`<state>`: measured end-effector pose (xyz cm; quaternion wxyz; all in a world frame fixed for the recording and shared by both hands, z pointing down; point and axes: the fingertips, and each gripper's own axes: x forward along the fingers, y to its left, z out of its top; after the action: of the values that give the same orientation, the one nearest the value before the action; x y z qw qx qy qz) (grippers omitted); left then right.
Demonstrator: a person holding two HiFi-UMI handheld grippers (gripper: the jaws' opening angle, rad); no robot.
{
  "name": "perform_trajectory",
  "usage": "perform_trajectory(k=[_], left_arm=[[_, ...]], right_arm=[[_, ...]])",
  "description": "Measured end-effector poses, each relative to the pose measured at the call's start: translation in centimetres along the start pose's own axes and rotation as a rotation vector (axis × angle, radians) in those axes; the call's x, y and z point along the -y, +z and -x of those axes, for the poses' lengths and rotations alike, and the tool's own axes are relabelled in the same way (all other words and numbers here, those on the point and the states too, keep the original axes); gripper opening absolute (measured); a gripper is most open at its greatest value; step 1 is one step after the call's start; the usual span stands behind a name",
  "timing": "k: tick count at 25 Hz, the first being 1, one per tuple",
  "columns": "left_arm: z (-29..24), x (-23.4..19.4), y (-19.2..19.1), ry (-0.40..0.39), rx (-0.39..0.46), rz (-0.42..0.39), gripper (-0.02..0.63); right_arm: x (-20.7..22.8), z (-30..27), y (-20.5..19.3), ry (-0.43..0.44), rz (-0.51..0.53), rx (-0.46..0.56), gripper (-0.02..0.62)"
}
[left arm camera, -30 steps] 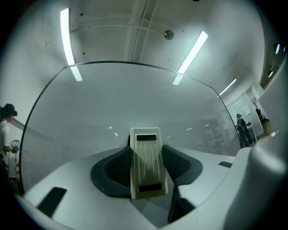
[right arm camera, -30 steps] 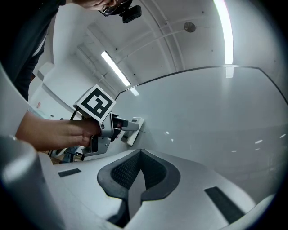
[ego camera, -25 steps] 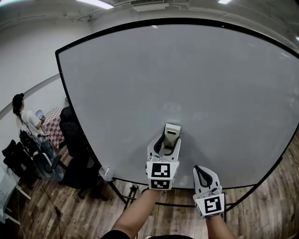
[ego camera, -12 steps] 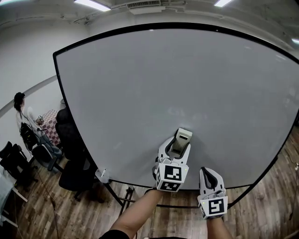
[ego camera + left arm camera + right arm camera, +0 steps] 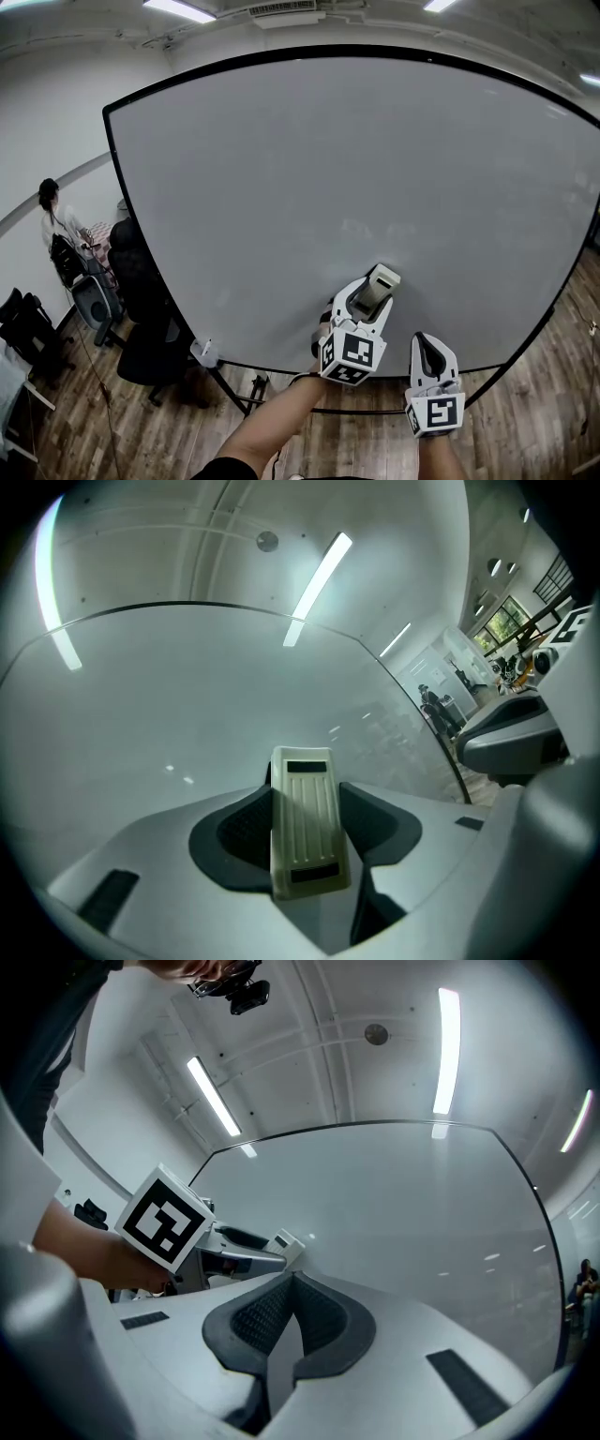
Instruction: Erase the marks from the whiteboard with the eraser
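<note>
The large, glossy white whiteboard (image 5: 356,178) with a thin black frame stands upright. Its face reflects the ceiling lights. The cream, oblong plastic eraser (image 5: 305,822) has a ribbed back with a dark rectangular patch at each end. It is clamped lengthwise in the left claw (image 5: 305,799). Its far end points at the whiteboard's lower middle, just above the bottom frame edge.

floor (image 5: 84,441): brown wood planks
walls (image 5: 47,103): plain white, grey band running along the left one
light: long ceiling tubes (image 5: 178,7), all on
furniture: few black office chairs (image 5: 139,272) bunched by the left wall
windows (image 5: 509,622): a row way off at the far end, green outside
</note>
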<state>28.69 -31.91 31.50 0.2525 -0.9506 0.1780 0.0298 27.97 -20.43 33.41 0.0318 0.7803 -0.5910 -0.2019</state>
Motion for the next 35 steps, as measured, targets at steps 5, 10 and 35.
perform_trajectory(k=[5,10,35], left_arm=[[1.8,0.2,1.4,0.048,0.047,-0.03,0.241],[5.0,-1.2,4.8,0.097,0.142,0.047,0.241],[20.6,-11.2,-1.7,0.396,0.135,0.351,0.241]], right_arm=[[0.2,0.8,-0.3,-0.011,-0.003,-0.003,0.018],[-0.4,0.7,0.1,-0.002,-0.007,0.009,0.018],[-10.6,-4.5,3.2,0.231,-0.054,0.109,0.018]])
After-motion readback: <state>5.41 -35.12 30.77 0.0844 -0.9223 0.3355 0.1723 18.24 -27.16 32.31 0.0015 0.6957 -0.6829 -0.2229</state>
